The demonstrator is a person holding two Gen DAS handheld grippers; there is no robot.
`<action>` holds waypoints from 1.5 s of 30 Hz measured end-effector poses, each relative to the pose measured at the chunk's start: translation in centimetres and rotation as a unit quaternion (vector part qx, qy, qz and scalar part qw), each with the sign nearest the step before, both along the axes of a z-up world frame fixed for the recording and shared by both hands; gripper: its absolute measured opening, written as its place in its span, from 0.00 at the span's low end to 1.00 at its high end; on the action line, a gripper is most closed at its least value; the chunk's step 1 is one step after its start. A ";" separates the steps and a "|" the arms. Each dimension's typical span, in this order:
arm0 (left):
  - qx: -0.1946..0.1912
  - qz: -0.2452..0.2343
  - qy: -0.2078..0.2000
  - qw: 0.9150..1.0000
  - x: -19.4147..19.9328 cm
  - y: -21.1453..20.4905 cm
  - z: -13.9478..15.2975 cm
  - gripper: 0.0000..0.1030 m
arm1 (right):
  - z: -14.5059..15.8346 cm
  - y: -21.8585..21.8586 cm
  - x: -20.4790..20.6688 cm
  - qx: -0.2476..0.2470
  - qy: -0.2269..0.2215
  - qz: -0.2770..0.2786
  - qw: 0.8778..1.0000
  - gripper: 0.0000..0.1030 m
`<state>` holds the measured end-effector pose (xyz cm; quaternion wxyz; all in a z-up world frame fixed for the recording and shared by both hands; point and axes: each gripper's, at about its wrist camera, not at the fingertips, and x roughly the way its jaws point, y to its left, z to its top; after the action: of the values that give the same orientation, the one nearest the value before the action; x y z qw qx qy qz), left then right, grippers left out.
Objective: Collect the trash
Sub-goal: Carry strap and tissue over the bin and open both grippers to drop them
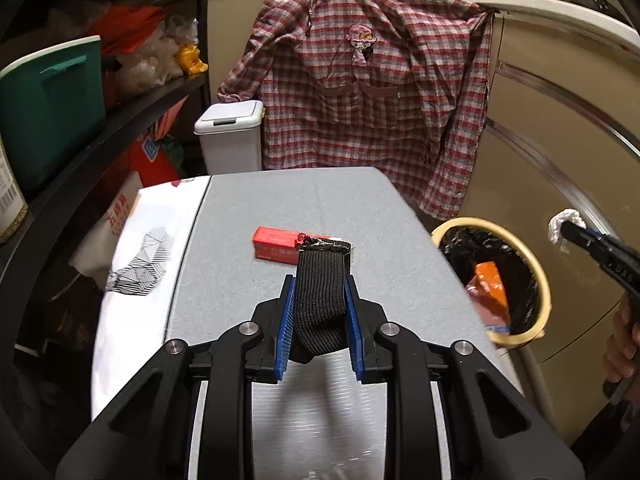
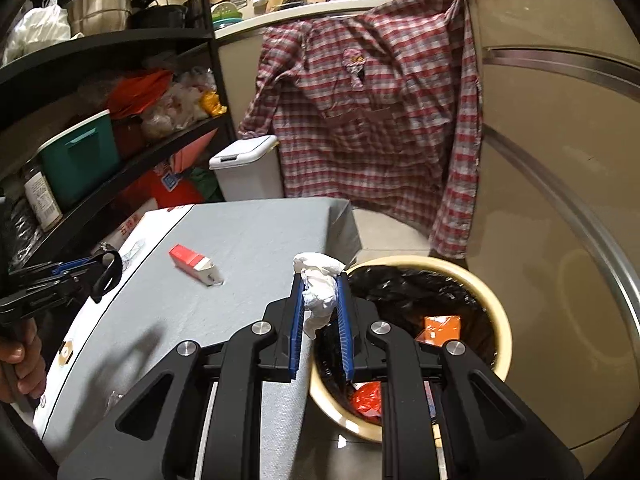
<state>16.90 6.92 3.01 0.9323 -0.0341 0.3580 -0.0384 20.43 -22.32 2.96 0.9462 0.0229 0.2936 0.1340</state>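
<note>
My left gripper (image 1: 320,280) is shut on a black knitted fabric strip (image 1: 320,292) and holds it above the grey table (image 1: 248,208). A red carton (image 1: 276,244) lies on the table just beyond it; it also shows in the right wrist view (image 2: 192,265). My right gripper (image 2: 320,280) is shut on a crumpled white tissue (image 2: 318,288), at the table's right edge beside the rim of a beige bin (image 2: 496,312) lined with a black bag. The bin (image 1: 540,276) holds orange and red wrappers (image 2: 442,326).
A white lidded bin (image 1: 230,136) stands past the table's far end. A plaid shirt (image 1: 368,92) hangs on the counter behind. Black shelves (image 1: 120,120) with a green box line the left. A white printed sheet (image 1: 140,256) covers the table's left side.
</note>
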 end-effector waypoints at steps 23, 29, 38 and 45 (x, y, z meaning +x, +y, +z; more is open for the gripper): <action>-0.025 -0.093 -0.024 0.995 5.1 -14.0 2.7 0.23 | 2.1 -8.2 2.1 0.015 -0.026 -0.099 0.995 0.16; -0.029 -0.122 -0.011 0.992 6.5 -17.1 2.1 0.23 | 1.2 -10.2 3.3 0.026 -0.002 -0.110 0.994 0.16; -0.034 -0.139 0.005 0.990 7.6 -20.2 1.2 0.23 | 0.8 -10.0 4.3 0.025 0.003 -0.109 0.994 0.16; -0.030 -0.146 0.014 0.989 8.4 -21.2 0.7 0.23 | 0.6 -10.4 4.4 0.033 0.005 -0.114 0.993 0.17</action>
<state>25.33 -14.30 3.69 0.9101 -0.0101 0.3707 -0.1847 24.84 -32.68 3.61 0.9527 0.0876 0.2889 0.0345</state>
